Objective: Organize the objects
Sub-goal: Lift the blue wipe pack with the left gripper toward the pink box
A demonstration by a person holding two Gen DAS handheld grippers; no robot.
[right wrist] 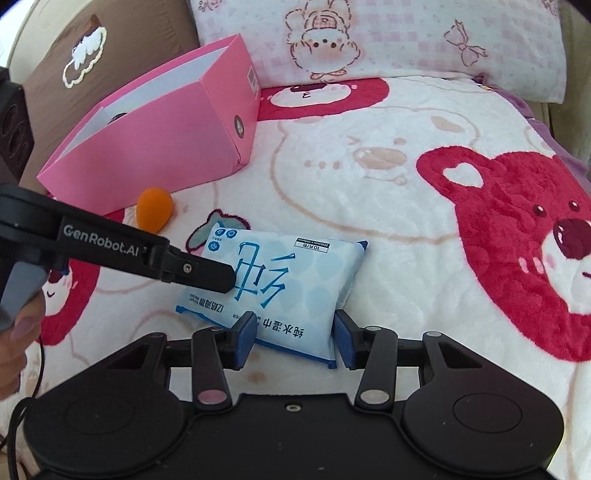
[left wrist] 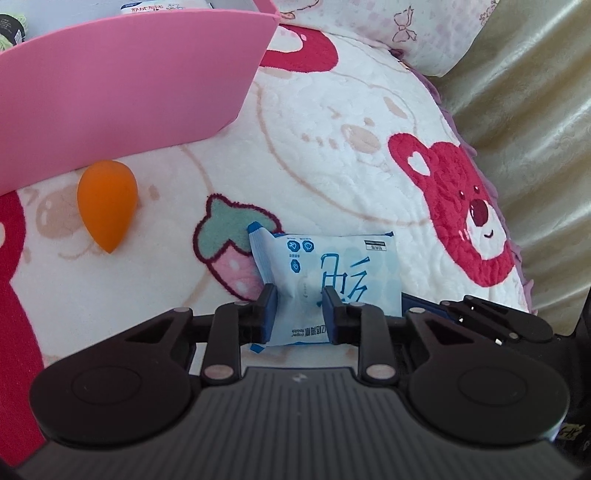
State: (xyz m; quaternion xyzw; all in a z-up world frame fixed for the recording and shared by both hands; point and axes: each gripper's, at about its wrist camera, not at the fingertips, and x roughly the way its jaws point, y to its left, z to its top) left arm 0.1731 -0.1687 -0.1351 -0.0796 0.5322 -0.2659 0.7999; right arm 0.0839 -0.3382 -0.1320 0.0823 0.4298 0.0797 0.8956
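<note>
The working surface is a bed covered by a plush fleece blanket [right wrist: 388, 206], white with stitched bear outlines, crimson bear faces and a strawberry motif. A checked pink pillow [right wrist: 388, 37] with a cartoon print lies at the head; a brown cushion [right wrist: 110, 55] sits at the upper left of the right wrist view, and pale satin-like fabric [left wrist: 535, 147] runs along the far edge in the left wrist view. A smooth pink cardboard box [right wrist: 159, 147], white inside, stands open-topped on the blanket; the left wrist view shows a white printed packet [left wrist: 162, 5] and a dark-labelled item [left wrist: 11, 27] inside it, details unreadable. An orange teardrop-shaped sponge [left wrist: 107, 205], matte, lies on the blanket just beside the box's base. The wet-wipes pack [right wrist: 280, 284], a soft glossy pale-blue pouch with blue lettering, lies flat on the blanket near the strawberry. The left claw [left wrist: 300, 312] is clamped on one edge of the pack. The right claw [right wrist: 293, 341] straddles the pack's near end, pads against its sides. A hand [right wrist: 18, 332] holds the left tool.
</note>
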